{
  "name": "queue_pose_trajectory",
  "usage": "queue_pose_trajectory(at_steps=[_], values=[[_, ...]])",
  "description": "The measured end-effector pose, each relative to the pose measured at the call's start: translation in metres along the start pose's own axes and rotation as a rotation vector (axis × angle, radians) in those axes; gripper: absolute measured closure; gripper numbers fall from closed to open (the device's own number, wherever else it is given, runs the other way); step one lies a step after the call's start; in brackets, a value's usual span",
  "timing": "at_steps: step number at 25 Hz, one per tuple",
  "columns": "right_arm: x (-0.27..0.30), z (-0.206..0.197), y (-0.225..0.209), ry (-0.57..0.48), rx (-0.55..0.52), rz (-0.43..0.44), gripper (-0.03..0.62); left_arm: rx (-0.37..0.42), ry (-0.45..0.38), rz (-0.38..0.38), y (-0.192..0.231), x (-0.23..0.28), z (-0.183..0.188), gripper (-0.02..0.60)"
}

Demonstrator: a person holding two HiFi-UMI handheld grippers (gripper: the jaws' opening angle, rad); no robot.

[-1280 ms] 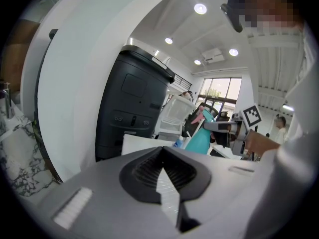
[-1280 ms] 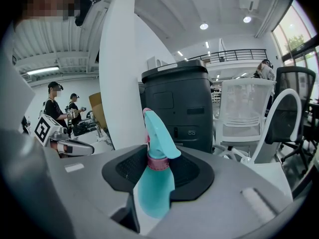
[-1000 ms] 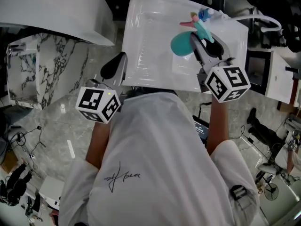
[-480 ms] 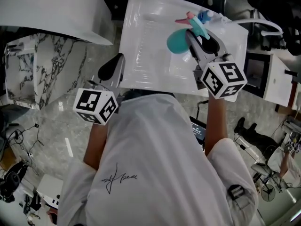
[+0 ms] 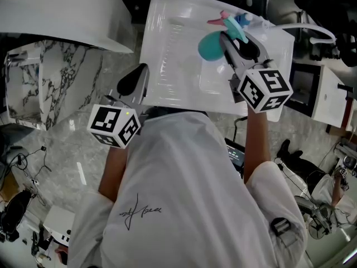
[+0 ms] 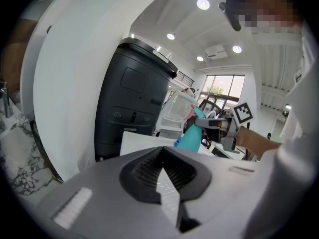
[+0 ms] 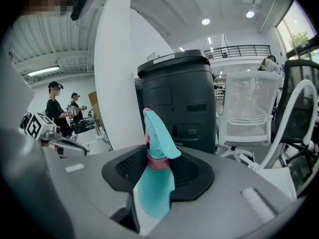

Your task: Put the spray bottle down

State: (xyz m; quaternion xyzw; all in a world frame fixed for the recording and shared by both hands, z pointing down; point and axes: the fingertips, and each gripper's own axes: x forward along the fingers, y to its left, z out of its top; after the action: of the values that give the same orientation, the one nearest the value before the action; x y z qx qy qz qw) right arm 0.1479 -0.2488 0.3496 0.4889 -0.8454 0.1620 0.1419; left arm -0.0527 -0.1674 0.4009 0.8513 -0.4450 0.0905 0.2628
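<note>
The white tabletop [image 5: 173,49] fills the upper middle of the head view, with the person's white shirt [image 5: 184,194] below it. A dark bin [image 7: 177,103] stands beyond.

The right tool [image 5: 237,41] reaches over the far right part of the tabletop and pinches the teal bottle [image 5: 212,46] just under its pink collar, nozzle pointing away. The bottle looks tilted and seems to hang clear of the surface, though I cannot tell for sure that they are apart. The left tool [image 6: 162,153] waits at the near edge, tips pressed together on nothing.

The step in hand seems to be the lowering. Next, the base needs to settle flat and upright before the grip lets go.

No brand or label is readable on the bottle. The shirt carries a dark scrawl [image 5: 142,211], illegible.
</note>
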Motion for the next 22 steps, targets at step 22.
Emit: queue_pose_trajectory(at_steps=[22], values=[[0.027, -0.001, -0.019, 0.017, 0.011, -0.002, 0.461, 0.000, 0.042, 0.009, 0.001, 0.009, -0.005, 0.540]])
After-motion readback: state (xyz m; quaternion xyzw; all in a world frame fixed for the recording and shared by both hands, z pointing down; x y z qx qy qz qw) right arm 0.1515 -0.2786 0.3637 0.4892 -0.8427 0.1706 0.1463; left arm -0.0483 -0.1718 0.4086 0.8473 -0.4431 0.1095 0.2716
